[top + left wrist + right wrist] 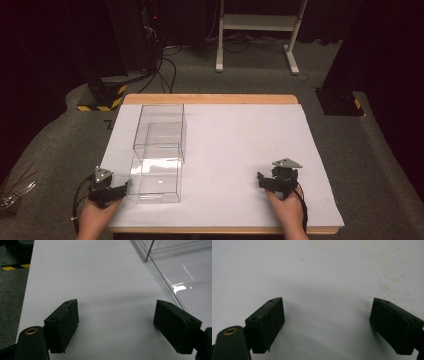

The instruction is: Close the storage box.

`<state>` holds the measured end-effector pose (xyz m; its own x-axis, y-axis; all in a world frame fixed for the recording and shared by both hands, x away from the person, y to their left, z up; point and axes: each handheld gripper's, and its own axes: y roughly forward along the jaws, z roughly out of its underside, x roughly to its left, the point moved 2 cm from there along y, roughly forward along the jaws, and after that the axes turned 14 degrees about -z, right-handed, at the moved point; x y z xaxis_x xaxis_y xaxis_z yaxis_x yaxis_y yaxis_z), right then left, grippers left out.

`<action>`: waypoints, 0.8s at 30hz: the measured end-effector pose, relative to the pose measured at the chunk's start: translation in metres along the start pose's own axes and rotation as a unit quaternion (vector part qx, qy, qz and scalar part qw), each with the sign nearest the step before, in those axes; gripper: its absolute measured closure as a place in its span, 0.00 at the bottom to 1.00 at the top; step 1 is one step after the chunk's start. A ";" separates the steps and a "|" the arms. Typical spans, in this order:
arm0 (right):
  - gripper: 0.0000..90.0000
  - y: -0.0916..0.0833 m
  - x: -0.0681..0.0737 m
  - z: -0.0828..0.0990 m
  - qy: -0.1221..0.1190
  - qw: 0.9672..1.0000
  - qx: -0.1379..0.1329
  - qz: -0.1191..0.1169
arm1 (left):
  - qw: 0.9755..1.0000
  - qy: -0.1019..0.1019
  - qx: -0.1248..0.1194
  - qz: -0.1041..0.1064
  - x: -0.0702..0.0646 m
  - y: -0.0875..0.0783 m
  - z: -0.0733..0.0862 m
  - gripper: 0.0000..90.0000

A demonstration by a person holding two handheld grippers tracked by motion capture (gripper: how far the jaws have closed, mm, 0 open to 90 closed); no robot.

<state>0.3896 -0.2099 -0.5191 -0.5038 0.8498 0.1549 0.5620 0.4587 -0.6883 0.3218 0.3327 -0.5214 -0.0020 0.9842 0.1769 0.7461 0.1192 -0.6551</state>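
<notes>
A clear plastic box [159,152] made of two open-topped sections stands on the left half of the white table top [230,145]. My left gripper [111,189] rests near the table's front left corner, just left of the box, its jaws spread wide with only bare table between them [116,322]. The box's clear wall [172,277] runs along the right of the left gripper view. My right gripper [274,181] sits near the front right of the table, open as well, with nothing but stained white surface between its fingers [327,322].
A wooden edge [210,99] borders the table's far side. On the grey carpet beyond stand a black stand with yellow-black hazard tape [102,96], a white desk frame [257,30] and a black base [340,102]. Cables lie on the floor at the back left.
</notes>
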 end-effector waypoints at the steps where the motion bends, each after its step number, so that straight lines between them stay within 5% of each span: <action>1: 0.14 0.000 0.000 0.000 0.000 1.000 0.000 0.000 | 1.000 0.000 0.000 0.000 0.000 0.000 0.000 0.23; 24: 0.14 0.000 0.002 -0.001 -0.002 1.000 0.002 0.006 | 1.000 -0.002 -0.005 -0.002 0.001 -0.002 0.002 0.26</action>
<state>0.3890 -0.2086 -0.5182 -0.5006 0.8537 0.1434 0.5652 0.4478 -0.6928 0.3193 0.3338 -0.5211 -0.0078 0.9841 0.1776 0.7526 0.1227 -0.6470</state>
